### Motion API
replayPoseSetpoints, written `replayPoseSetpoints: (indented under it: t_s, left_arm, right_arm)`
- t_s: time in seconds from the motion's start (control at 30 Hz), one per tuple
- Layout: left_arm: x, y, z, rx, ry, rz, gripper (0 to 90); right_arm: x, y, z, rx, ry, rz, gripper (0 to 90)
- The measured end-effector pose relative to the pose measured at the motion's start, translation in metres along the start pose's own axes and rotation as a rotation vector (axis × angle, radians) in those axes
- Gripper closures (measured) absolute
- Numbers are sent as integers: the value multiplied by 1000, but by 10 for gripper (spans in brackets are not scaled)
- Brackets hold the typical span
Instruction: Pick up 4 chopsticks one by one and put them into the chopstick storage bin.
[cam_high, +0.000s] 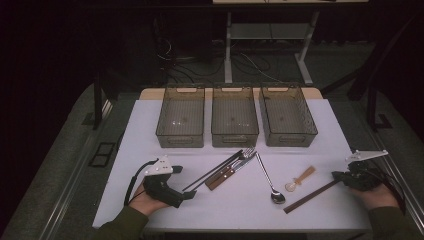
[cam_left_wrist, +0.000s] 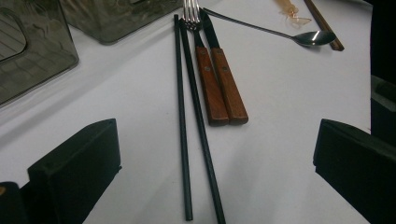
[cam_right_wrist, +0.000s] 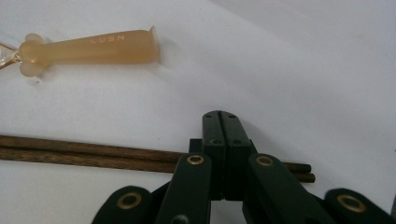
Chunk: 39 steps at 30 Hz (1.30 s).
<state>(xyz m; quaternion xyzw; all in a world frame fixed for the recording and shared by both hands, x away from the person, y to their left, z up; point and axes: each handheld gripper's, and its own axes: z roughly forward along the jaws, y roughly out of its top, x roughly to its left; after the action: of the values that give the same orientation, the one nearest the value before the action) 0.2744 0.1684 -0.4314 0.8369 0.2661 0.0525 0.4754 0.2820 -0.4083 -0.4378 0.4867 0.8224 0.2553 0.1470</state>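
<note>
Left gripper (cam_high: 192, 194) sits near the desk's front-left corner with its jaws spread wide and nothing between them, aimed straight down the length of the black chopsticks (cam_left_wrist: 194, 126). Their near ends lie right in the gap between the jaws, flat on the white desk (cam_high: 150, 125), not touching either pad as far as I can tell. They look thin, stiff, light and pretty slick, so I'd guess they roll or scissor apart if pinched at the very tips; better to grab both together a little way up from the near ends, square across the pair. Just beside them, on the side toward the desk's right edge, lie a wood-handled knife and fork (cam_left_wrist: 219, 84), handles side by side (close enough to snag if the jaws go in sloppy). Further out: a metal spoon (cam_high: 270, 180) around the middle of the desk, a small amber plastic spoon (cam_right_wrist: 93, 46), and brown wooden chopsticks (cam_right_wrist: 84, 156) running toward the front-right corner. Right gripper (cam_right_wrist: 220, 122) is pressed fully together, holding nothing, its tip over those brown sticks near one end. Three grey bins (cam_high: 235, 120) line the far edge.
</note>
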Motion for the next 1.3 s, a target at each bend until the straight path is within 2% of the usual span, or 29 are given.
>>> replayPoseSetpoints:
  t_s: [1.3]
  left_arm:
    - [-1,0,0,-2,1,1,0]
  right_arm:
    - [-6,-27,-19,-1,-7,23,894]
